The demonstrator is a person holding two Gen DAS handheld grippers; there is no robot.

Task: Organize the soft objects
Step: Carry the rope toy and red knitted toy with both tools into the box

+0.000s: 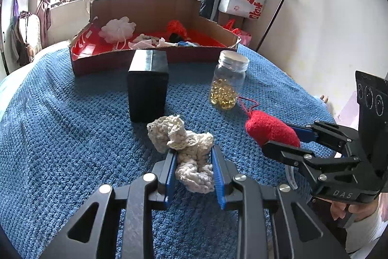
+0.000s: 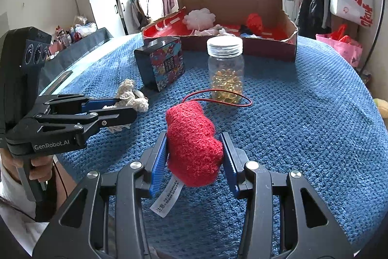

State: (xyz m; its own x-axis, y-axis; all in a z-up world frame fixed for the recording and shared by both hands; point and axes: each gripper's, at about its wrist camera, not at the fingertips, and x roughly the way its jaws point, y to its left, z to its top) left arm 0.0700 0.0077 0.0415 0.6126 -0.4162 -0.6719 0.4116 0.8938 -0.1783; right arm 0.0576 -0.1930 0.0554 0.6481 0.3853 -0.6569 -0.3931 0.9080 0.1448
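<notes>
Two grippers, each gripping one soft item above a blue knitted blanket (image 1: 60,113).
The left gripper (image 1: 194,168) is clenching a cream crocheted yarn bundle (image 1: 186,152); the right gripper (image 2: 194,157) is clamping a red fuzzy knitted pouch (image 2: 191,140), its red cord trailing towards a clear capsule jar (image 2: 226,69). A dark patterned box (image 2: 161,62) is standing left of the jar; a shallow cardboard tray (image 2: 269,47) is holding other soft items at the far side.

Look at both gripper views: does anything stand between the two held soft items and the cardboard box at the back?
Yes. The dark box stands upright between the cream knit piece in the left gripper and the cardboard box. The capsule jar stands between the red knit piece in the right gripper and it.
</notes>
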